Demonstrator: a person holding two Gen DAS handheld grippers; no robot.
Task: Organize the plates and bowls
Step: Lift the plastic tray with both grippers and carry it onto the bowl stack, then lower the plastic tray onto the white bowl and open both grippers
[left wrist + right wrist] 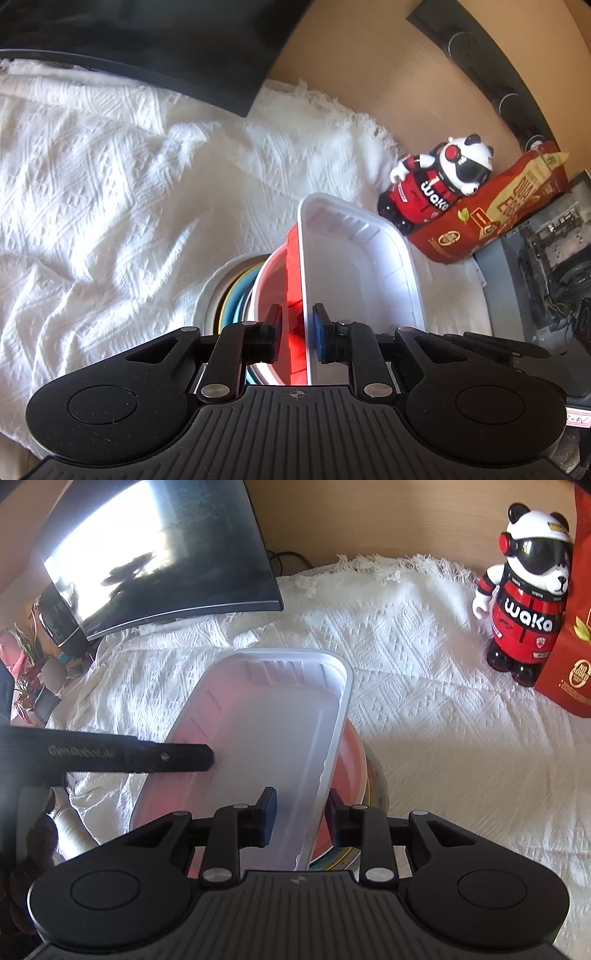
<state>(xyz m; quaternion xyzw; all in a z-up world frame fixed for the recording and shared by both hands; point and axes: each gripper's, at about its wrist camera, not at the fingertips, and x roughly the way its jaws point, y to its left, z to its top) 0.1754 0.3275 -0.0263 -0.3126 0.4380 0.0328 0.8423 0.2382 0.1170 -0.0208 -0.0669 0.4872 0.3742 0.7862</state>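
Note:
A white rectangular plastic tray (362,258) rests on a stack of dishes: a red bowl (277,280), blue and yellow plates (236,295) and a white plate (207,291) at the bottom. My left gripper (295,332) straddles the tray's left rim with a gap on each side of the wall. In the right wrist view the tray (266,731) lies over the red bowl (351,760). My right gripper (301,816) straddles the tray's right rim, its jaws apart. A finger of the left gripper (170,757) reaches the tray's left edge.
A white knitted cloth (424,664) covers the table. A panda figure (524,602) and a red snack bag (576,646) stand at the right. A dark curved monitor (166,554) stands at the back left. Computer hardware (546,266) lies beyond the cloth's right edge.

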